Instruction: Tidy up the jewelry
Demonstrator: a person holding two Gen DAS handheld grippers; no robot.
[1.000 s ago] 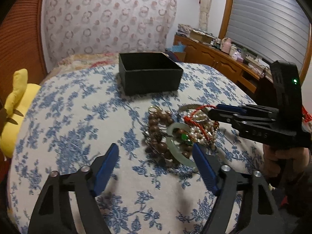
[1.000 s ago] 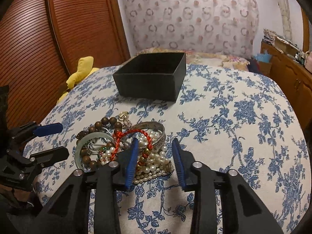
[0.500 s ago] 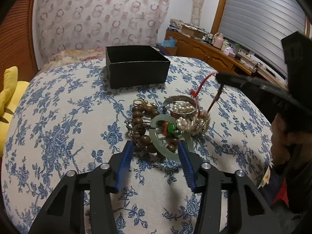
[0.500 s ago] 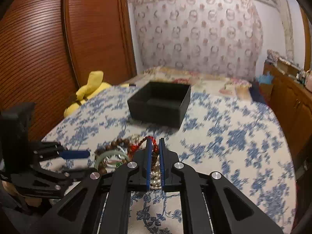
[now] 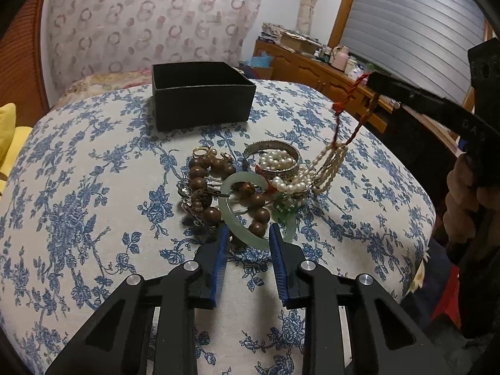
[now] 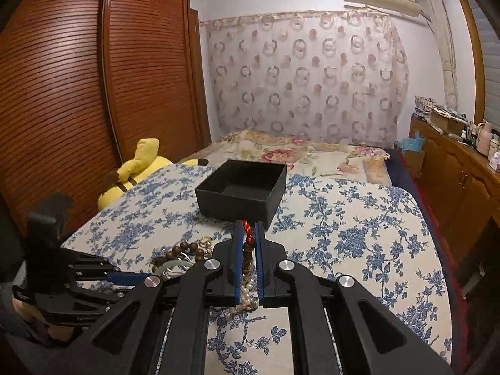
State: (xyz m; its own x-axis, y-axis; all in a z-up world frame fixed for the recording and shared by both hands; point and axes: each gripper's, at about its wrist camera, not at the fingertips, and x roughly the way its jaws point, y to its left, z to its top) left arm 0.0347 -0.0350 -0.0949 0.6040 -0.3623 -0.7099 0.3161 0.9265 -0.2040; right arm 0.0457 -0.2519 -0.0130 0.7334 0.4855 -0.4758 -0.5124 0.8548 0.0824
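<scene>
Red cord necklace [image 5: 342,103] pinched in right gripper [image 6: 249,243], lifting off jewelry pile [image 5: 250,187].
Pearls still tangled on cloth; left gripper [image 5: 247,234] half-open around jade bangle [image 5: 247,215], gripping nothing. Next: pin pile, carry to black box [image 6: 242,187].

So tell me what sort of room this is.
Most likely a home bedroom: a bed with a blue floral cover and a flowered quilt, a wooden louvred wardrobe, a yellow plush toy beside it.
</scene>
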